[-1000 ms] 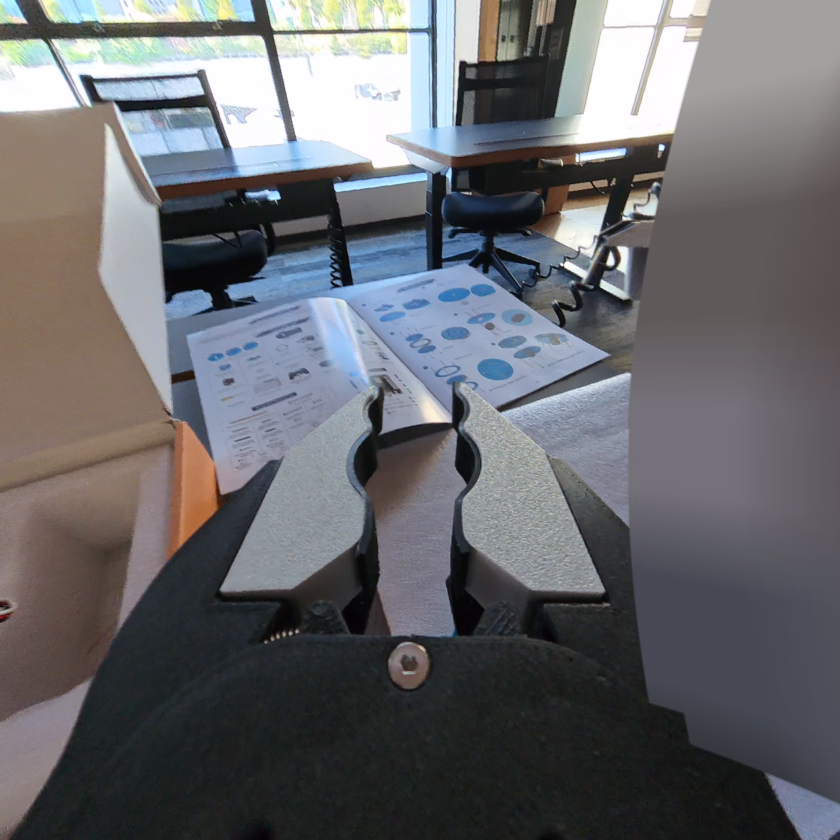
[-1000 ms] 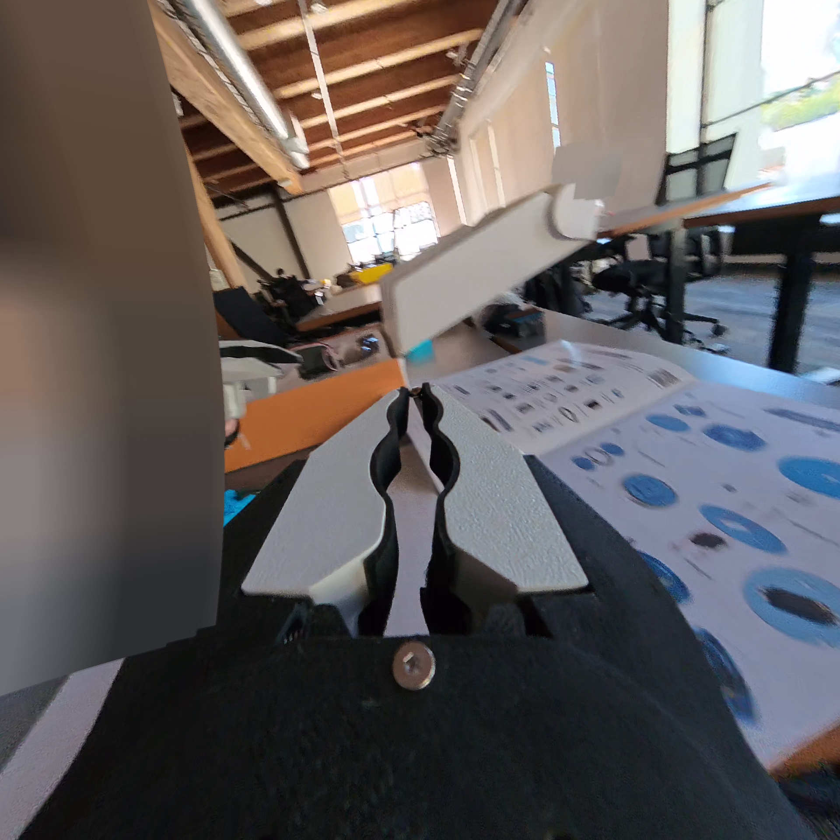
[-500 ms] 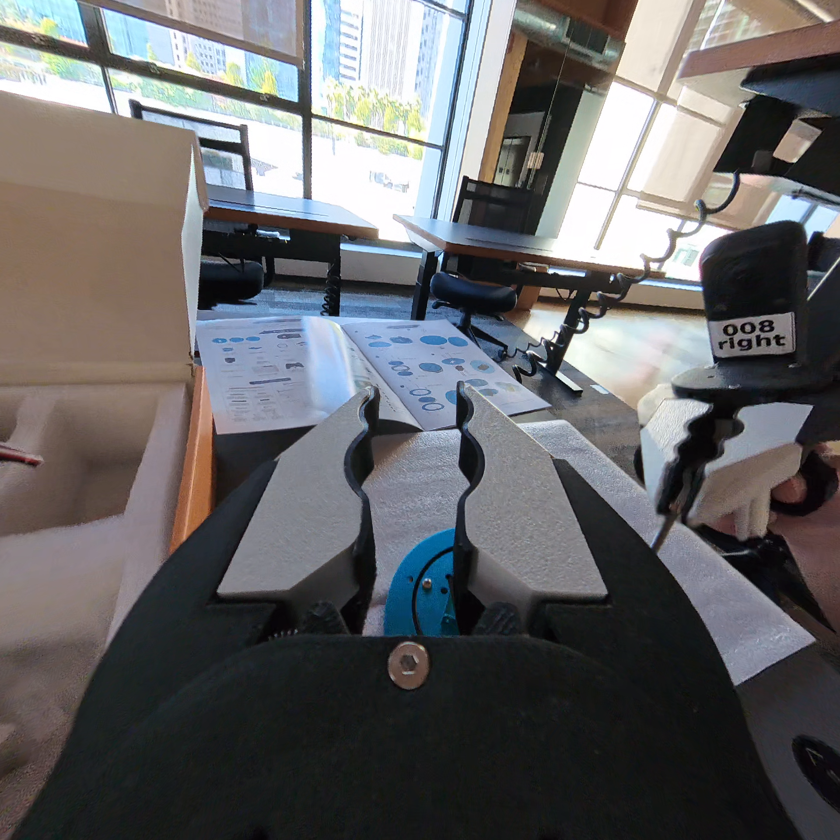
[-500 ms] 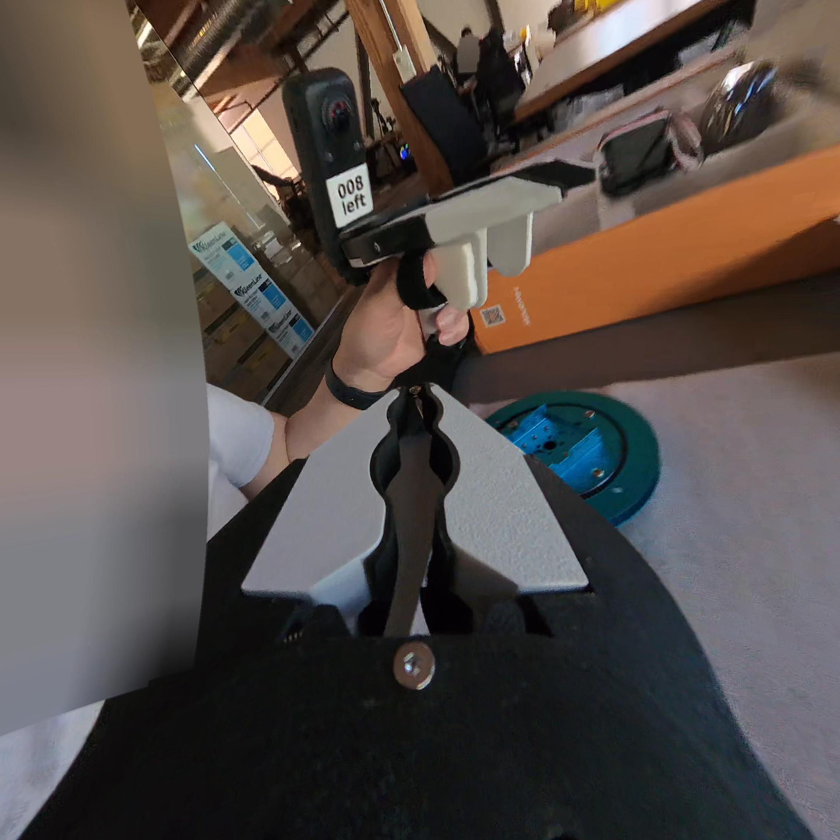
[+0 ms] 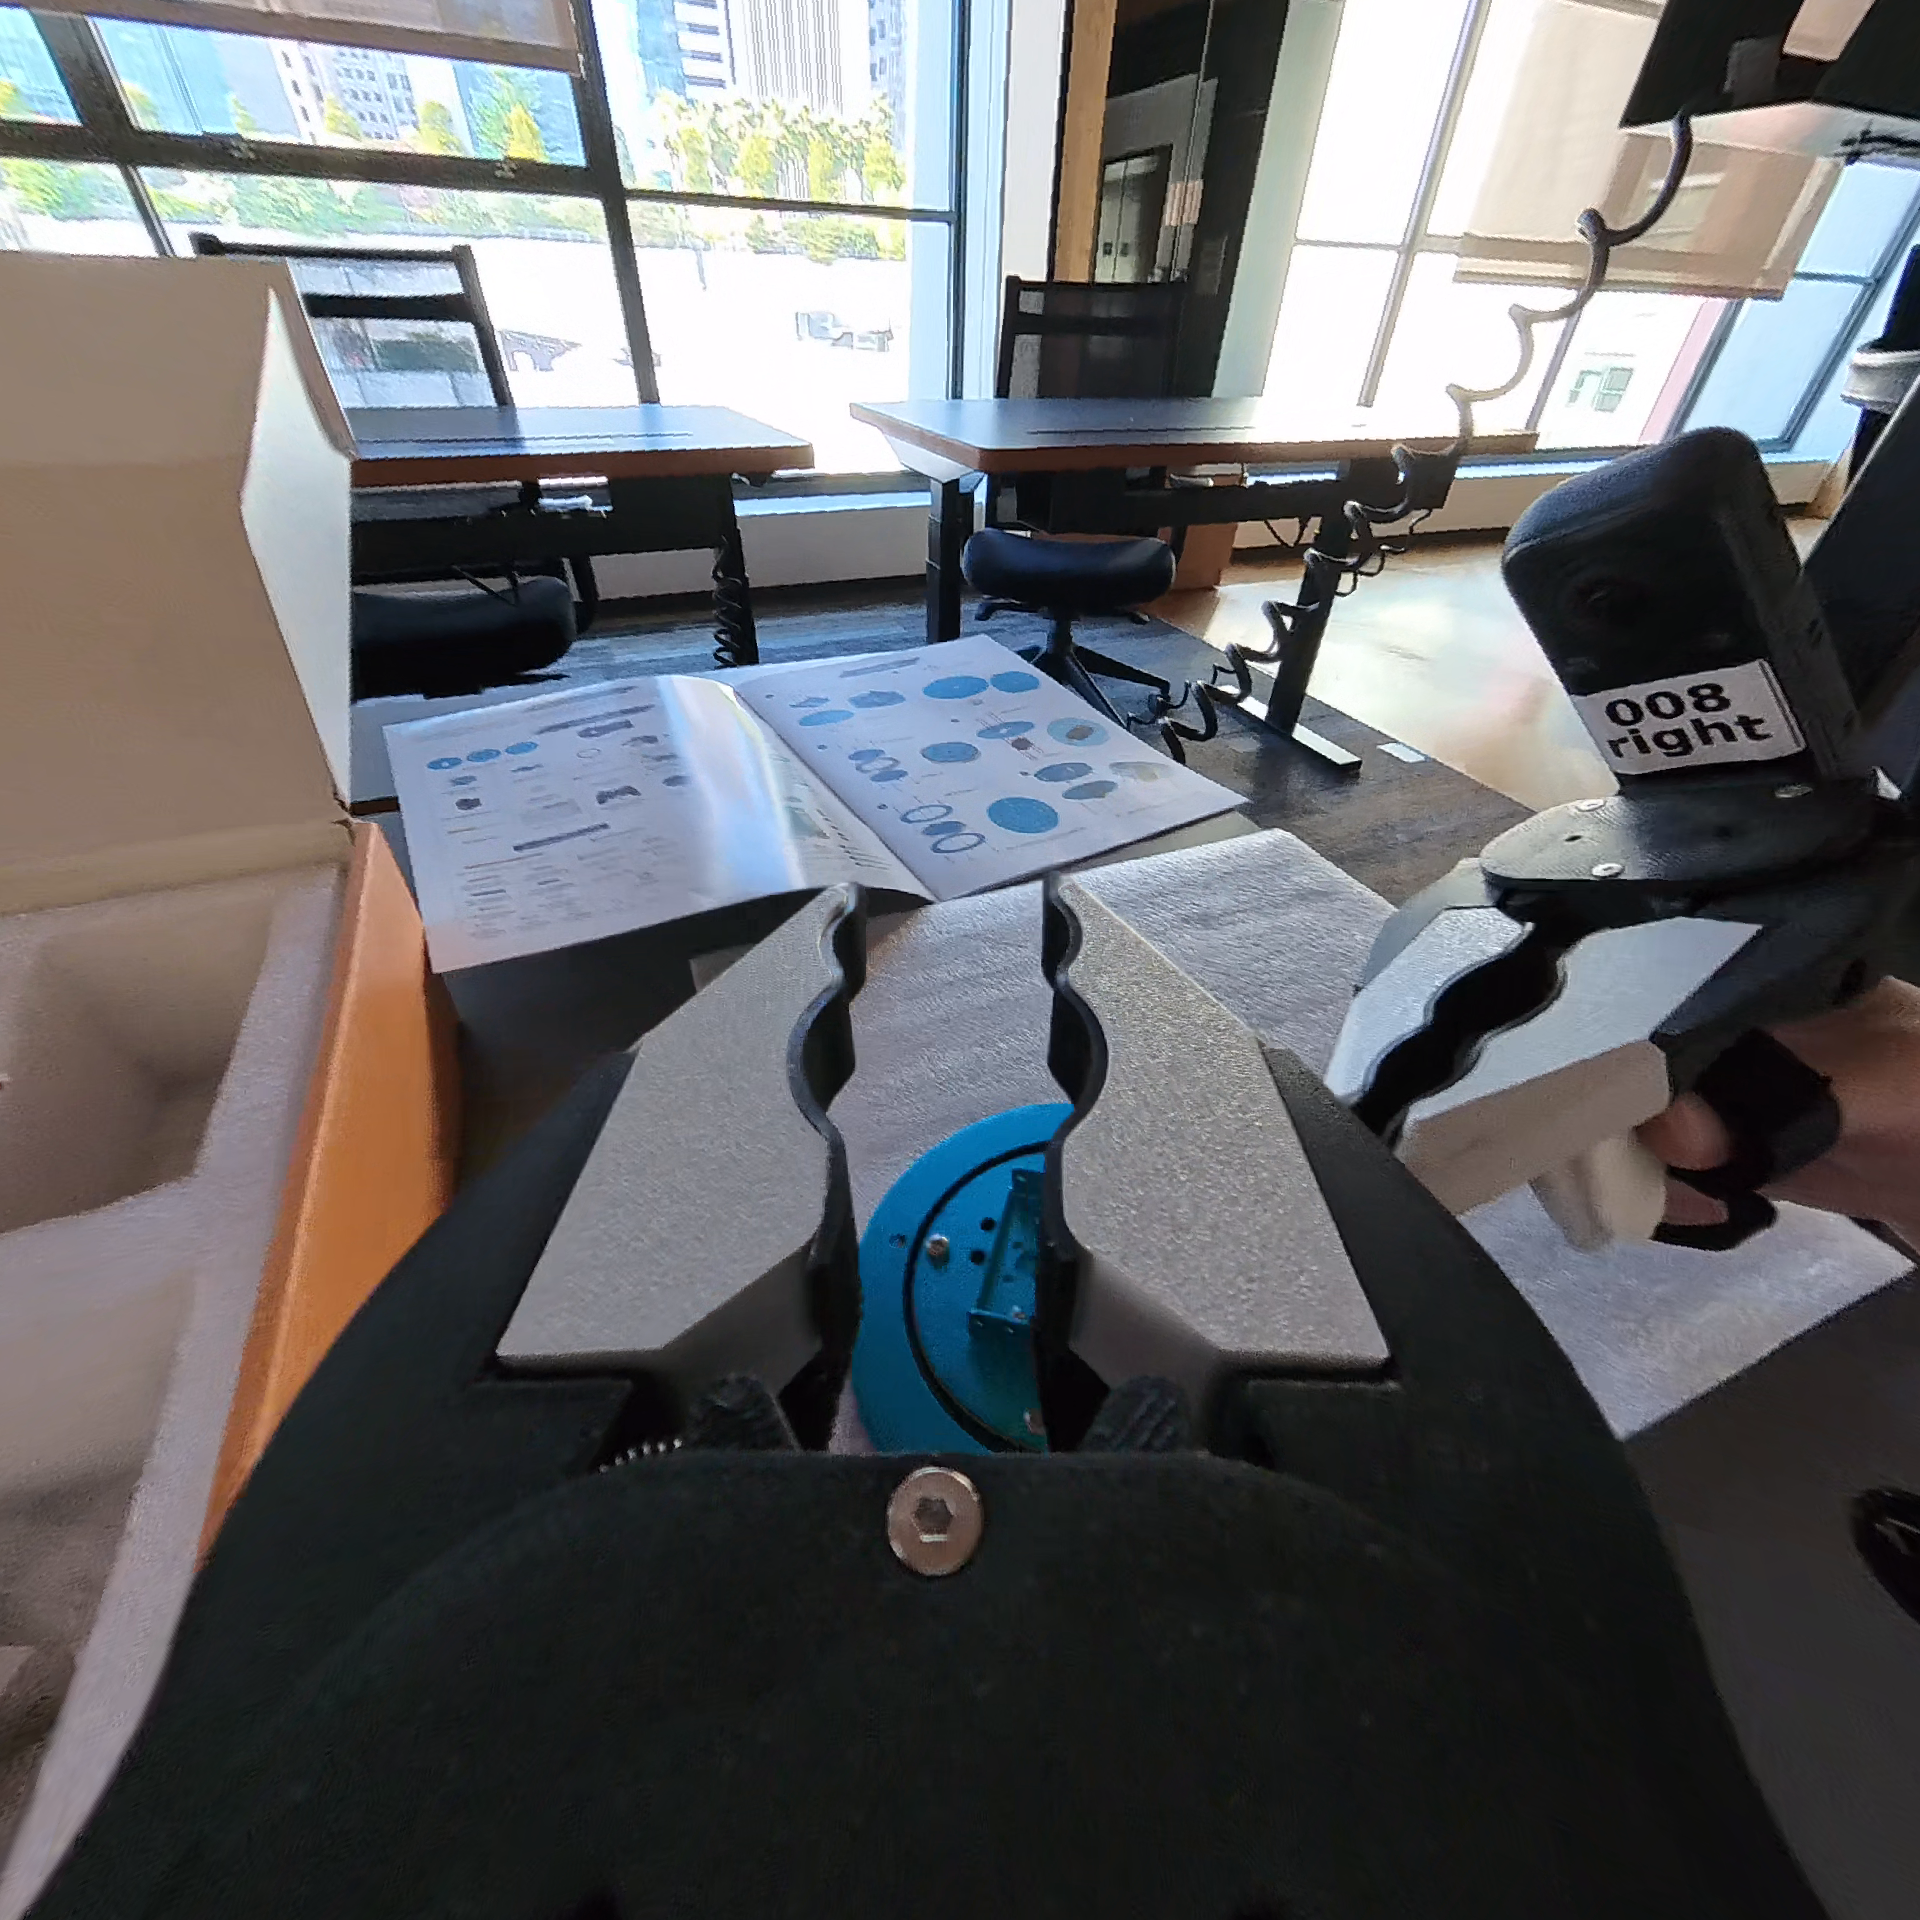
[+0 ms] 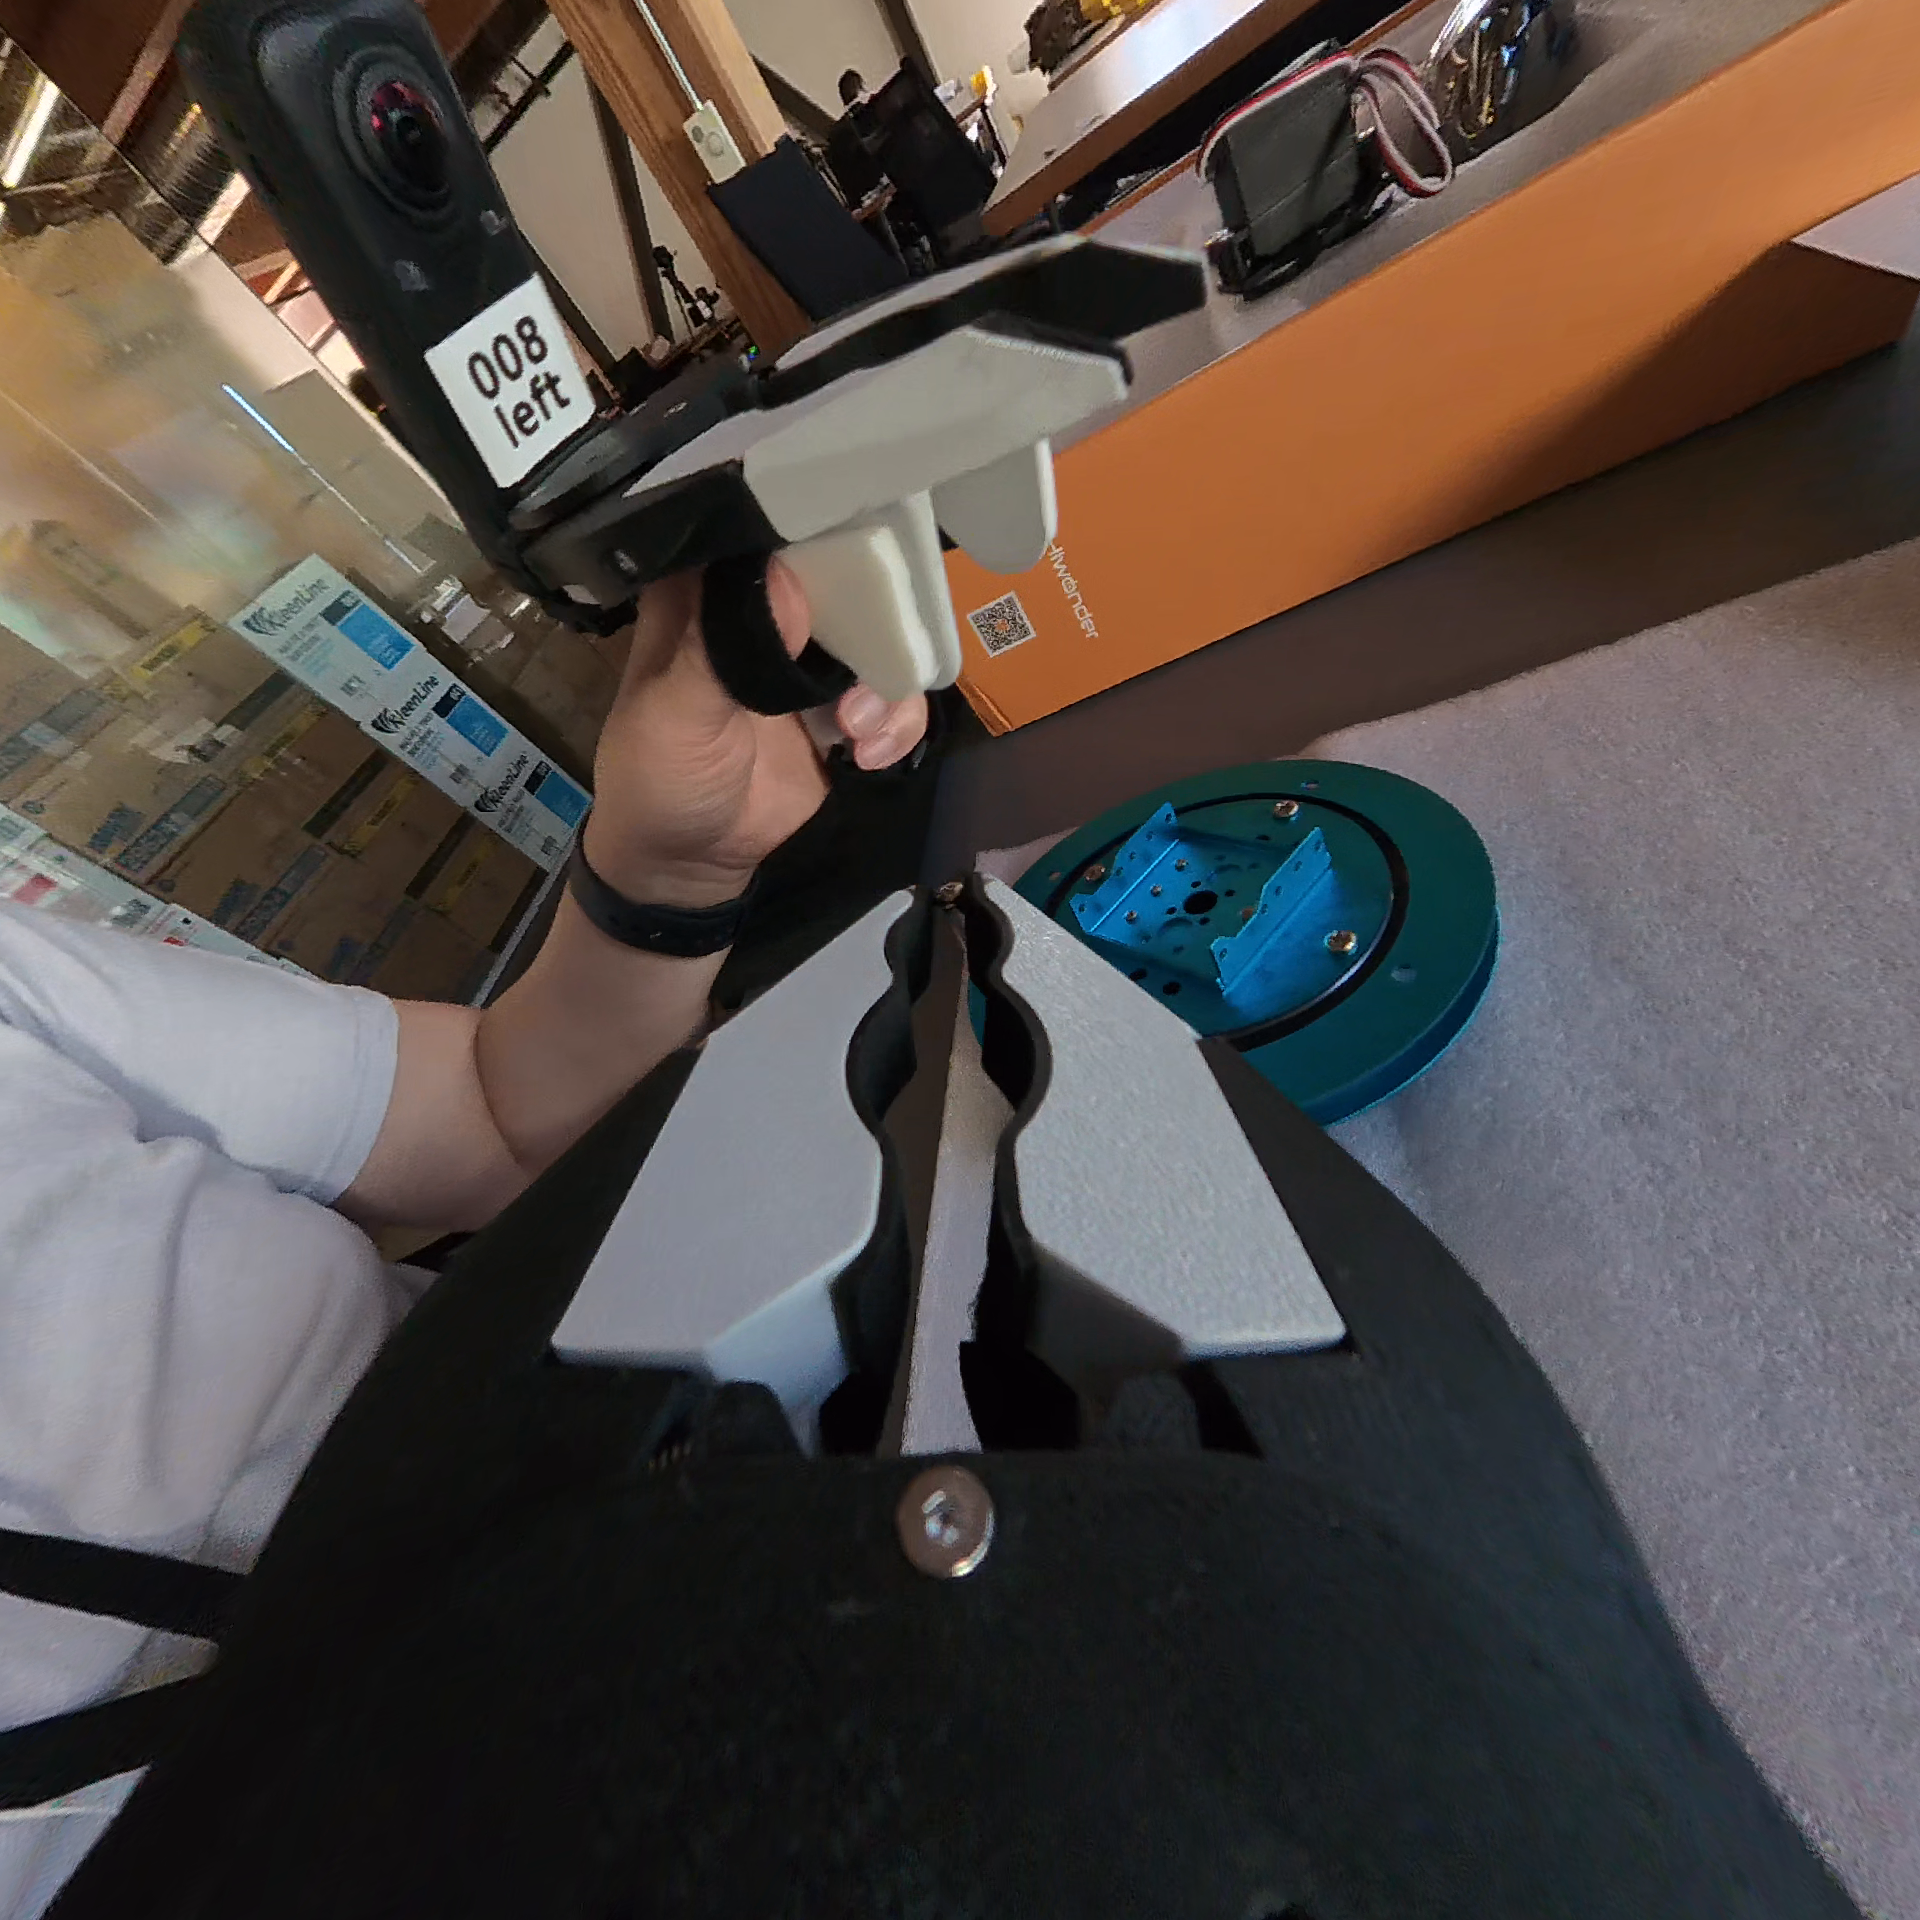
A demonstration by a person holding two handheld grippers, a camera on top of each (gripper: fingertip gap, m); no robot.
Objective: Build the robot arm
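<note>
— What is different for you from a second ago?

— Your left gripper (image 5: 948, 899) was pointing at the open booklet (image 5: 727, 790) with only the white foam sheet (image 5: 1247, 914) showing between its fingers. Now the blue disc (image 5: 894, 1278) shows low in that gap. Your right view has swung off the booklet and faces the disc and your left hand (image 6: 707, 769).

— How do the left jaws stand?

— Apart, as they were, with nothing between them. In the right wrist view that gripper hangs in the air above and just to one side of the disc, not touching it.

— And the right gripper (image 6: 956, 891)?

— Its jaws are drawn together, and a small brass-coloured piece (image 6: 948, 889) sits pinched at the very tips. I cannot tell what it is; it looks like a screw head. The tips are near the disc's rim but off it.

— Where does the disc lie?

— Flat on the foam sheet, close to the orange box (image 6: 1455, 343), with a blue metal bracket (image 6: 1205, 904) fixed in its middle. Both of your grippers are now beside it, and neither is on it.
</note>
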